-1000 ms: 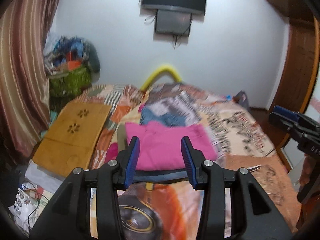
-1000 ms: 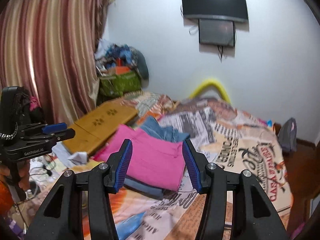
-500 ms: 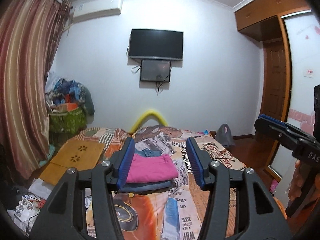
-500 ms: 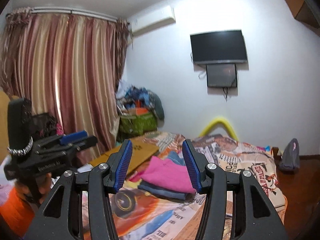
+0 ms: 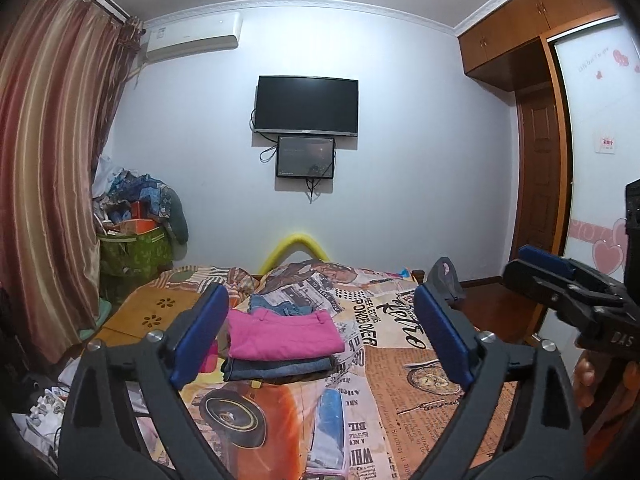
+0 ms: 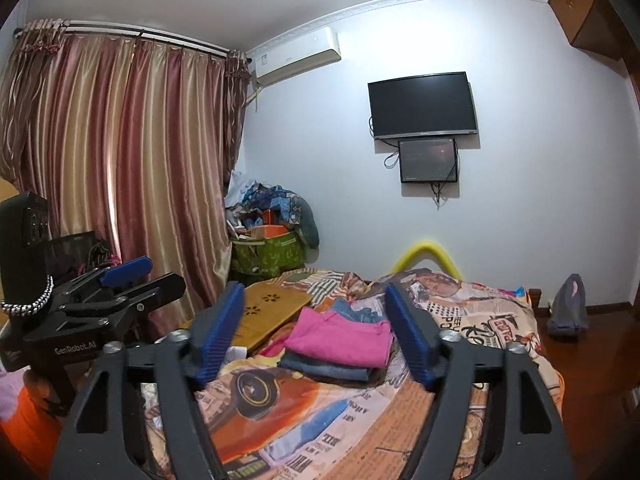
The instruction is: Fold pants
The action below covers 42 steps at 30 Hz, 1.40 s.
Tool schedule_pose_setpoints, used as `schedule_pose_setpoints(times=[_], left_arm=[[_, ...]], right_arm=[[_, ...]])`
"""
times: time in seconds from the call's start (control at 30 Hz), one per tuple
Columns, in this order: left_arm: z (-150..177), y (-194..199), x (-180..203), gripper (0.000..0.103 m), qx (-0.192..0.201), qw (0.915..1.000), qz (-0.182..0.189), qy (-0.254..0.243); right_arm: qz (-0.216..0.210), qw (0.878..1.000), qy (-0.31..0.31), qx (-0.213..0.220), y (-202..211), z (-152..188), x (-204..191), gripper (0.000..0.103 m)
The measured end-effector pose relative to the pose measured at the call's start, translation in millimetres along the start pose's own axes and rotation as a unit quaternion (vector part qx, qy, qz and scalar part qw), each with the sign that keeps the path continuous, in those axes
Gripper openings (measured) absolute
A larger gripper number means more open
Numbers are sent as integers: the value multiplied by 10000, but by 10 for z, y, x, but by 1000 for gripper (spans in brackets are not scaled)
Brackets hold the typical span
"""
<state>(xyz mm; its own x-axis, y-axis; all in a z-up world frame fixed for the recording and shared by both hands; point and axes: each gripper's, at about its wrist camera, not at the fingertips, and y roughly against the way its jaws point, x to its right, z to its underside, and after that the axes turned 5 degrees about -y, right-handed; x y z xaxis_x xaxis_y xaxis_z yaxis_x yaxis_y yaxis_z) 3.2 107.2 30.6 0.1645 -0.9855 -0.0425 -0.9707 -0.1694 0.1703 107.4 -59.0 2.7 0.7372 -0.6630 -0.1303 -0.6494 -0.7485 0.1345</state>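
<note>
Two folded pants, pink pants [image 5: 282, 334] atop jeans [image 5: 276, 368], stacked mid-bed [image 5: 400, 380], ahead of both; left hand-held gripper [image 5: 320, 332] and right hand-held gripper [image 6: 316, 334] opening, empty, seemingly equidistant.

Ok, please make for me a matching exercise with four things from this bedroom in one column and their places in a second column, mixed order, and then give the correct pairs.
Things:
1. pink pants
2. television
3. air conditioner
4. wooden board

Places:
A. high on the wall, beside the curtain rod
B. flat on the bed, left of the clothes pile
C. on top of the folded jeans
D. middle of the wall, above a smaller screen

Pairs: 1-C, 2-D, 3-A, 4-B
</note>
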Motion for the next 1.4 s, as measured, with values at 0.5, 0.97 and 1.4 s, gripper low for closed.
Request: schedule_pose_setpoints(times=[0.5, 0.97, 1.4], left_arm=[[117, -12, 33, 103, 7, 9999, -107, -123], [139, -57, -9, 103, -39, 9999, -114, -33], [143, -32, -2, 103, -23, 10000, -88, -25]], right_arm=[[186, 9996, 39, 190, 111, 101, -12, 102], [196, 9998, 4, 99, 142, 142, 25, 102], [162, 9997, -14, 170, 203, 92, 18, 102]])
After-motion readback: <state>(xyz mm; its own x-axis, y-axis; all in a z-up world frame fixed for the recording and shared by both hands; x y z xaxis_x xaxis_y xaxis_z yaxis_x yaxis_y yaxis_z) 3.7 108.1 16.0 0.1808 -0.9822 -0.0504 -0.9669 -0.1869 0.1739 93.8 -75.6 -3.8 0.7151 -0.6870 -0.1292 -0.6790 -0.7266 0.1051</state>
